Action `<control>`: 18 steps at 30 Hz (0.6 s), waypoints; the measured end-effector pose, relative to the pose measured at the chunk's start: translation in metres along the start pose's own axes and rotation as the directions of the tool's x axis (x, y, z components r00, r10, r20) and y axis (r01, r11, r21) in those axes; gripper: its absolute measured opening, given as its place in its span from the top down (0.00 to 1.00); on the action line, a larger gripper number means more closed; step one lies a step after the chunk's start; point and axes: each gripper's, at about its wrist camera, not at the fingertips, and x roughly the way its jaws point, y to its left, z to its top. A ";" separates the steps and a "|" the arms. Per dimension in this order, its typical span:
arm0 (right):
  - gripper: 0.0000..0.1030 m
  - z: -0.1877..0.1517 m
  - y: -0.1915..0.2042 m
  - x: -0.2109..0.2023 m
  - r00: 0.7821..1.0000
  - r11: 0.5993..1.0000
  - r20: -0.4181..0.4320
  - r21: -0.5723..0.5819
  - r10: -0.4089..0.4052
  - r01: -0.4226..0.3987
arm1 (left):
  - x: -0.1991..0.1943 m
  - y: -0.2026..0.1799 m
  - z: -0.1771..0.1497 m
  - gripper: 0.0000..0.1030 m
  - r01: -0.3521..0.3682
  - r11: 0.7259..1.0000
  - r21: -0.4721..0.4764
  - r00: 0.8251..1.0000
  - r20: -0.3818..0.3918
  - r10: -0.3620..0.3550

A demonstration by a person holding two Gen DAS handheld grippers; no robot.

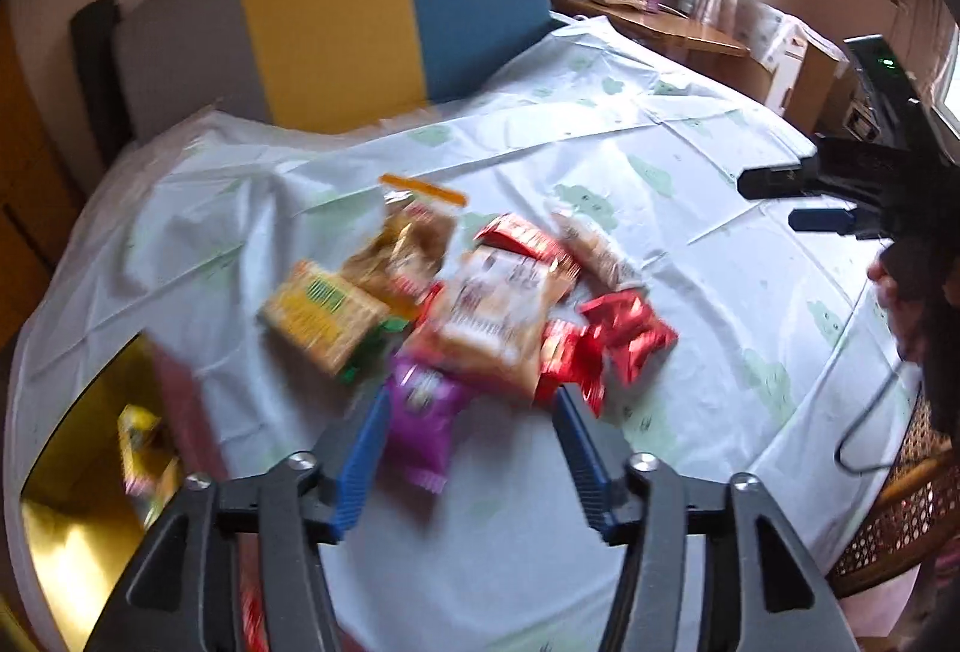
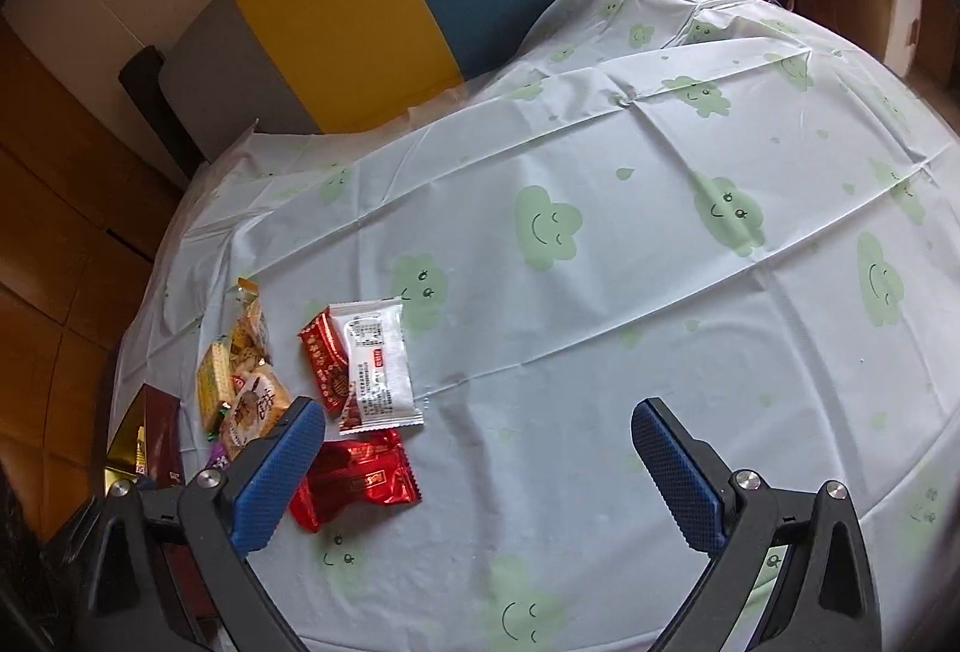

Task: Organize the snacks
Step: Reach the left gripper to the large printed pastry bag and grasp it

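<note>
White plastic sheeting printed with smiling green clouds (image 2: pixel 549 226) covers the bed where the snacks lie. Nearest the left wrist camera, the left gripper (image 1: pixel 471 415) has its 2 blue-padded jaws spread wide and gripping nothing, with a blurred purple snack packet (image 1: pixel 420 421) lying on the sheet between them. Just beyond sits the heap: shiny red foil packets (image 1: pixel 624 331), an orange-and-white pouch (image 1: pixel 492 316) and a yellow cracker pack (image 1: pixel 321 319). At the bed's left edge, a dark red box with a gold lining (image 1: pixel 90 412) holds 1 yellow packet. The right gripper (image 2: pixel 477 427) is spread wide too and empty, with bare sheet between its jaws and a red foil packet (image 2: pixel 360 478) beside its left pad. Farthest back stands a grey, yellow and blue padded headboard (image 2: pixel 360 16).
</note>
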 end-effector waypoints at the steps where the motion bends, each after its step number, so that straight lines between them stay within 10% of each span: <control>1: 0.00 0.001 0.000 0.000 1.000 1.000 -0.002 -0.001 0.008 -0.008 | 0.007 -0.002 0.005 0.41 0.007 1.000 0.008 1.000 -0.011 -0.007; 12: 0.00 0.003 0.002 -0.002 0.998 0.998 -0.014 0.008 0.061 -0.061 | 0.080 -0.008 0.035 0.30 -0.009 0.996 0.092 0.994 -0.107 0.019; 18: 0.00 0.003 0.001 -0.001 0.998 0.999 -0.017 0.005 0.053 -0.053 | 0.092 -0.008 0.037 0.40 0.020 0.998 0.051 0.994 -0.105 -0.015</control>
